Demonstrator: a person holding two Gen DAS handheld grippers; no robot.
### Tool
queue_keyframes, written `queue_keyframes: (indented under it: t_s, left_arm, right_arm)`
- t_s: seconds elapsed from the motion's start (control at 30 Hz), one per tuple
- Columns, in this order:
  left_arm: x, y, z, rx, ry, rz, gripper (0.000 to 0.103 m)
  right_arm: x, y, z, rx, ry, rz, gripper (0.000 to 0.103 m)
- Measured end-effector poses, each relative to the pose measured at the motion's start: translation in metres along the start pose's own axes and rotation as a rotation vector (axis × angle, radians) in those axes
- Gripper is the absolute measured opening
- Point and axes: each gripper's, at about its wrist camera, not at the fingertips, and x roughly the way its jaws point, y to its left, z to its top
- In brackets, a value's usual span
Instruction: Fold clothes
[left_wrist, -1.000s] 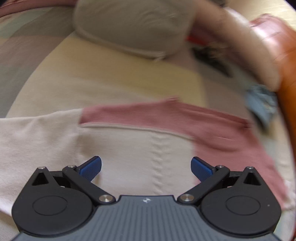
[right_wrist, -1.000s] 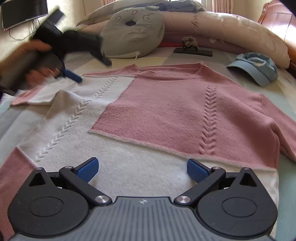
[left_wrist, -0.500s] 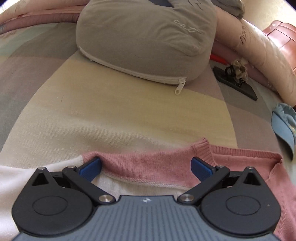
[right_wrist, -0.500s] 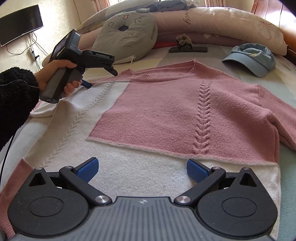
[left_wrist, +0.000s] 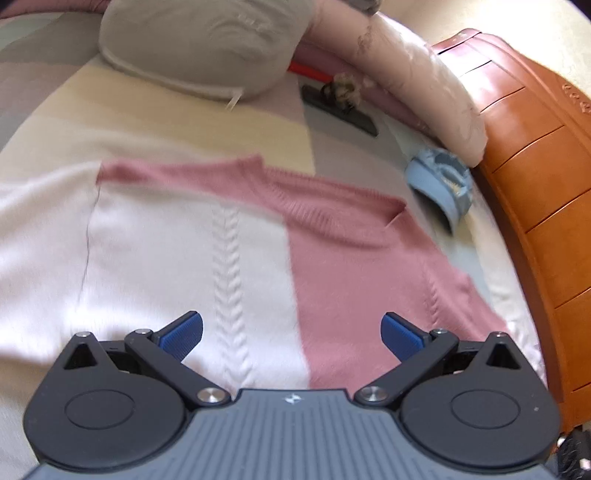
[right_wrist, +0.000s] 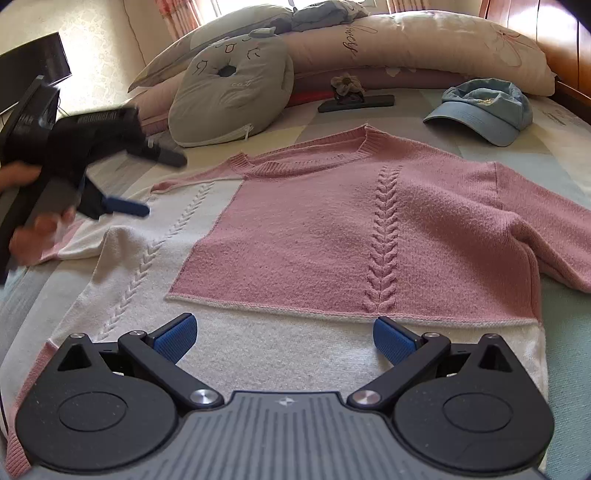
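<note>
1. One sweater (right_wrist: 332, 236), pink and white, lies spread flat on the bed (right_wrist: 561, 332).
2. Left hand-held gripper (left_wrist: 291, 332): fingers spread apart, empty, above the sweater's white shoulder part.
3. Right hand-held gripper (right_wrist: 284, 338): fingers spread apart, empty, over the white hem.
4. One blue cap (right_wrist: 484, 109) near the collar.
5. One grey cushion (right_wrist: 232, 88) beyond the sweater.

sweater (right_wrist: 332, 229): pink and white knit, cable braids down the front
state: spread flat, unfolded
pose: neckline toward 12 o'clock, hem at 6, sleeves at 3 and 9
</note>
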Motion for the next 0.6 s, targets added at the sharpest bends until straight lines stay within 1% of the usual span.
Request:
queue_keyframes:
  t_s: [0.07, 0.13, 0.17, 0.2, 0.23, 0.27, 0.33, 0.43, 0.47, 0.5, 0.53, 0.6]
  left_arm:
    - [0.008, 0.012, -0.004, -0.029, 0.011, 0.035, 0.102]
    - [0.006, 0.023, -0.005, 0.001, -0.032, 0.081, 0.1]
    - [0.001, 0.027, -0.004, 0.0, -0.059, 0.116, 0.097]
    - [-0.004, 0.031, -0.002, -0.018, -0.077, 0.144, 0.097]
    - [-0.009, 0.033, -0.001, -0.038, -0.091, 0.148, 0.097]
    - [-0.015, 0.033, 0.0, -0.054, -0.1, 0.146, 0.097]
    - [-0.024, 0.027, -0.002, -0.068, -0.101, 0.108, 0.097]
    - [-0.027, 0.013, -0.012, -0.054, -0.075, -0.025, 0.099]
    - [-0.025, 0.011, -0.017, -0.061, -0.052, -0.059, 0.099]
    - [-0.02, 0.011, -0.021, -0.076, -0.019, -0.074, 0.099]
    - [-0.015, 0.011, -0.025, -0.083, 0.001, -0.071, 0.099]
    - [-0.005, 0.013, -0.028, -0.071, -0.008, -0.009, 0.099]
  right_arm:
    - [0.001, 0.002, -0.001, -0.006, 0.001, -0.006, 0.103]
    - [0.001, 0.002, -0.001, -0.009, 0.001, -0.007, 0.103]
    - [0.001, 0.002, -0.001, -0.01, 0.001, -0.008, 0.103]
    - [0.001, 0.001, -0.001, -0.008, 0.001, -0.008, 0.103]
    - [0.001, 0.0, 0.0, -0.005, 0.0, -0.007, 0.103]
    - [0.001, -0.001, 0.0, -0.002, -0.001, -0.007, 0.103]
    - [0.0, -0.002, 0.0, 0.005, -0.005, -0.005, 0.103]
    - [0.0, -0.002, 0.0, 0.007, -0.007, -0.006, 0.103]
    - [0.0, -0.002, 0.0, 0.006, -0.006, -0.007, 0.103]
    - [0.001, -0.001, 0.0, 0.003, -0.003, -0.007, 0.103]
    - [0.002, -0.001, -0.001, 0.001, -0.001, -0.01, 0.103]
    - [0.003, 0.0, -0.001, -0.003, 0.0, -0.015, 0.103]
